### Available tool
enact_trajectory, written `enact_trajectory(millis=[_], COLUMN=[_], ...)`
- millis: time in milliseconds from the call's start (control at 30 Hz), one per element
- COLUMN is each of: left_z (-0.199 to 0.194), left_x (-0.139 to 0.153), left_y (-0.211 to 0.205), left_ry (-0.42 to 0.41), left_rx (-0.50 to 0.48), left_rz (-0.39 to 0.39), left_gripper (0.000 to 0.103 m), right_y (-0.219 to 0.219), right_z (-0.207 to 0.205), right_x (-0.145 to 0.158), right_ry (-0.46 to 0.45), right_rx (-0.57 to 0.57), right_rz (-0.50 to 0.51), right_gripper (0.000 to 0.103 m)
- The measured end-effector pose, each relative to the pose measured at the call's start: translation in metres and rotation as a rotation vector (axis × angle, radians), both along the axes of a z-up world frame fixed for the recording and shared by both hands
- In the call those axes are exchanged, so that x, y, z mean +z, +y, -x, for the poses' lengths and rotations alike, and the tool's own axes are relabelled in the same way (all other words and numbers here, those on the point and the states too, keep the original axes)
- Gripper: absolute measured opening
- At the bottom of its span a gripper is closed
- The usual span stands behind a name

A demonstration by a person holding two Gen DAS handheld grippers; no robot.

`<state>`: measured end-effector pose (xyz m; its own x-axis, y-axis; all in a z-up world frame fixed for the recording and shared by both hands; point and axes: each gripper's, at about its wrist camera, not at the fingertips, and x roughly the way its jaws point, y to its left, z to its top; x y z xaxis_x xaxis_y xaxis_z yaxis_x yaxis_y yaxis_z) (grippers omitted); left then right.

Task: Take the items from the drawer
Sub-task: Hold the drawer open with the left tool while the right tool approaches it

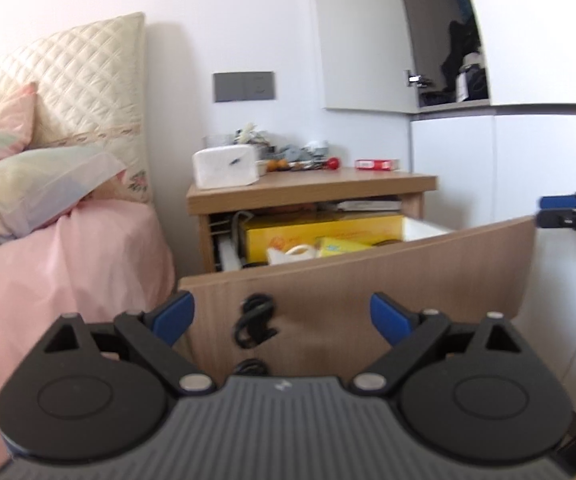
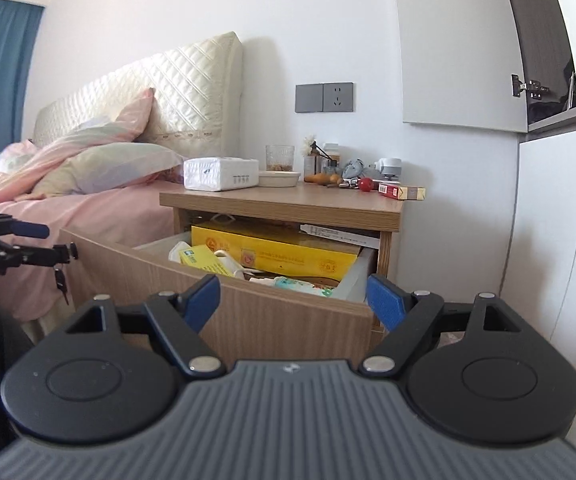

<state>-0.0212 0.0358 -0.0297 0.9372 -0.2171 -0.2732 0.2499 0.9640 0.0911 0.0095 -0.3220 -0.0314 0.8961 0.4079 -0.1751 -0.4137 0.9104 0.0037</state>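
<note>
Drawer point(image 2: 224, 300): light wood front, white inner walls, pulled out of bedside cabinet, open, full. Contents: lg flat yellow box point(image 2: 284, 254) at back; sm yellow-green box point(image 2: 208, 261), tilted, near front-left; white/teal packet point(image 2: 299, 284) at front-right.

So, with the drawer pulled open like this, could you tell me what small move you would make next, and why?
Probably ease the right gripper forward over the drawer front toward the small yellow box. The drawer is already open, both grippers are open and empty, and that box lies near the front on top of the other things.
</note>
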Motion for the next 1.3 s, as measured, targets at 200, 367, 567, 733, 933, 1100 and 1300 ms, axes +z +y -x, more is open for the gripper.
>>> enact_trajectory(millis=[200,367,567,733,933,1100,1300], left_z=[0.01,0.016,0.023,0.019,0.001,-0.009,-0.012], left_x=[0.017,0.035,0.057,0.062,0.046,0.034,0.026], left_y=[-0.019,-0.035,-0.05,-0.054,-0.061,-0.063,-0.057], left_ry=[-0.011,-0.024,-0.063,-0.082,-0.125,-0.095,-0.1], left_rx=[-0.004,0.045,0.097,0.115,0.145,0.107,0.15], left_rz=[0.008,0.03,0.016,0.003,-0.025,-0.014,-0.007], left_gripper=[0.096,0.096,0.096,0.097,0.097,0.098,0.102], right_y=[0.029,0.047,0.075,0.083,0.086,0.09,0.093], right_z=[0.011,0.023,0.031,0.031,0.026,0.022,0.015], right_x=[0.023,0.04,0.041,0.038,0.033,0.03,0.027], right_ry=[-0.019,0.004,0.037,0.038,0.064,0.072,0.083], right_rx=[0.004,-0.029,-0.085,-0.135,-0.205,-0.204,-0.178], right_rz=[-0.057,-0.149,-0.137,-0.143,-0.154,-0.141,-0.137], right_gripper=[0.083,0.083,0.083,0.083,0.083,0.092,0.103])
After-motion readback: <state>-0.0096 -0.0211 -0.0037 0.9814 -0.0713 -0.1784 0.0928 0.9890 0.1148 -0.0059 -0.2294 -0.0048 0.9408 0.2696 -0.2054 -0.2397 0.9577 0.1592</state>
